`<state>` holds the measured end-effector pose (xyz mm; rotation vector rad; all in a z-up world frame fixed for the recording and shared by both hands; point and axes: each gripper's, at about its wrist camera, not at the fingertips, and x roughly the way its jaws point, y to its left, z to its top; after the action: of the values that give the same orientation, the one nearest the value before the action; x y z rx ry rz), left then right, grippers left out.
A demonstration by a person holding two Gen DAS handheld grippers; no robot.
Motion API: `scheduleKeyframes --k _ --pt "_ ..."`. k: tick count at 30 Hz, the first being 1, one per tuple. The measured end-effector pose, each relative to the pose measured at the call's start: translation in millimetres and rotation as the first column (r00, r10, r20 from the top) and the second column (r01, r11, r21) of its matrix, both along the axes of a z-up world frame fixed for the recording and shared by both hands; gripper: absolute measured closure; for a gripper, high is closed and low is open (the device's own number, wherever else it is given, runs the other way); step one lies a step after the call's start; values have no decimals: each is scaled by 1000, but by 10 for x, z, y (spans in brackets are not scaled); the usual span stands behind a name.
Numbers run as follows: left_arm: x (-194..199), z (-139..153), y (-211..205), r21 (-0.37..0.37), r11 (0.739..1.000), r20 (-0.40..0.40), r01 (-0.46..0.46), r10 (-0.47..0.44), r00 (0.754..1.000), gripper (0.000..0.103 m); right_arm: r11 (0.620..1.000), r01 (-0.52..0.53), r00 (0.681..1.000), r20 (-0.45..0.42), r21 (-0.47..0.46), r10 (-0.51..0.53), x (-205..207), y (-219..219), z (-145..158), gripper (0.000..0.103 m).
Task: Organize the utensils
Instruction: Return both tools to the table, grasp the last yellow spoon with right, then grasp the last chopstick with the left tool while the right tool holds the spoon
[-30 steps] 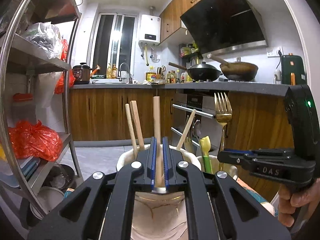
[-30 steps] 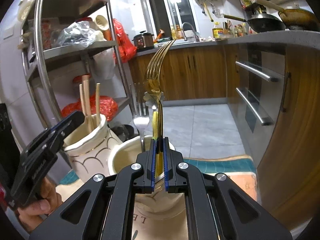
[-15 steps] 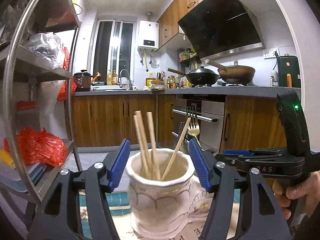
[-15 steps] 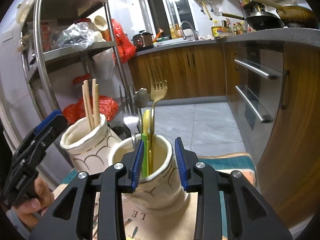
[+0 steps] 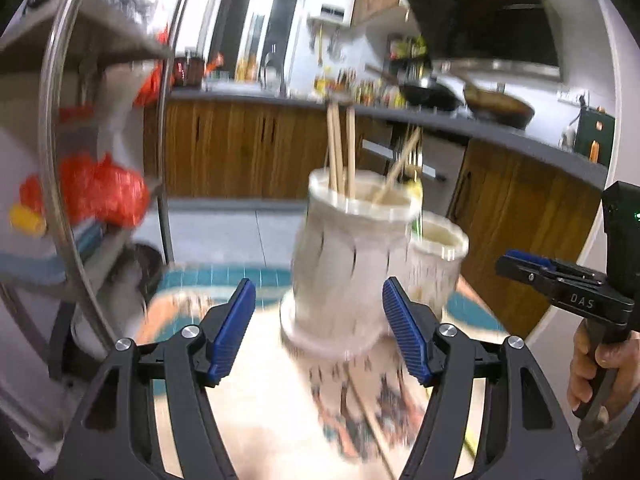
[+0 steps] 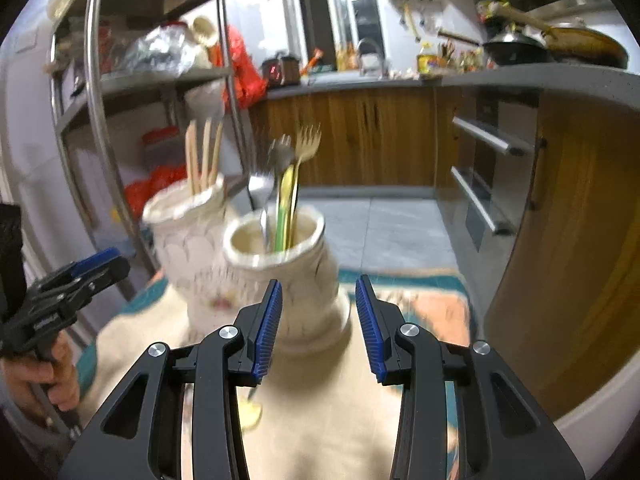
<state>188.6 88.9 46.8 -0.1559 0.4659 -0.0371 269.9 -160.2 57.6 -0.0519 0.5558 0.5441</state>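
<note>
Two white ceramic jars stand side by side on a patterned mat. The left jar (image 5: 344,248) (image 6: 188,248) holds several wooden chopsticks (image 5: 340,152) (image 6: 204,156). The right jar (image 6: 288,272) (image 5: 436,256) holds a gold fork (image 6: 306,152), a silver fork (image 6: 260,188), a spoon and a yellow-green utensil (image 6: 284,200). My left gripper (image 5: 318,328) is open and empty, just in front of the chopstick jar. My right gripper (image 6: 318,324) is open and empty, in front of the fork jar. A small yellow-handled item (image 6: 250,410) lies on the mat under the right gripper.
A metal shelf rack (image 5: 60,160) (image 6: 96,92) with red bags stands at the left. Wooden cabinets and an oven (image 6: 480,184) run along the back and right, under a grey counter (image 5: 540,144). The patterned mat (image 5: 280,400) covers the table.
Both grippers let go and opened: the left released a chopstick into its jar, the right released the gold fork into its jar. Both have since drawn back from the jars.
</note>
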Motion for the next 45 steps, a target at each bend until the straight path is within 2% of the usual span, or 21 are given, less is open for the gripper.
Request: scheduleKeyframes --k 4,6,11,15,17,20,22,24,30,32,34,36,38,41,45 --pt "-9 -226 -51 7 999 -121 51 -50 991 48 998 -32 996 -86 -60 26 -58 80 -196 63" --pt "-18 -307 -93 9 997 -156 76 -73 985 50 995 -59 988 -146 -77 47 -69 117 -302 63" --pt "-22 -510 -231 24 990 -248 137 -127 960 63 985 -128 966 -238 -117 97 -166 261 -538 63" --pt "-23 -616 -369 37 979 -308 200 -180 934 65 960 -220 940 -300 -174 161 -310 475 -700 63" --pt "-13 -660 -431 46 973 -331 228 -200 922 66 944 -259 927 -327 -205 183 -379 567 -786 62" --pt "15 -751 -492 61 967 -370 248 -209 905 68 932 -262 935 -303 -252 182 -477 630 -809 62" --pt "1 -782 -550 112 961 -372 254 -196 907 70 924 -273 937 -293 -266 192 -512 635 -808 66" --pt "-9 -775 -584 146 956 -375 254 -184 909 72 917 -295 933 -290 -269 214 -548 627 -810 80" --pt "-20 -764 -555 155 952 -395 263 -184 900 86 889 -343 917 -314 -303 247 -555 634 -787 92" --pt "-5 -750 -533 154 950 -405 271 -189 894 90 874 -361 908 -335 -327 250 -527 616 -768 93" --pt "7 -738 -501 144 948 -425 282 -199 883 90 855 -389 890 -377 -342 255 -472 599 -748 93" --pt "50 -723 -481 132 947 -449 293 -206 869 91 838 -425 859 -443 -342 255 -383 600 -726 92" --pt "111 -702 -494 133 941 -486 310 -211 848 90 827 -446 834 -495 -342 245 -308 624 -710 92" --pt "237 -668 -512 118 935 -551 333 -217 805 90 805 -469 798 -564 -363 211 -216 717 -703 92" --pt "374 -640 -516 96 929 -618 356 -225 753 90 766 -480 781 -605 -427 152 -173 875 -696 92"
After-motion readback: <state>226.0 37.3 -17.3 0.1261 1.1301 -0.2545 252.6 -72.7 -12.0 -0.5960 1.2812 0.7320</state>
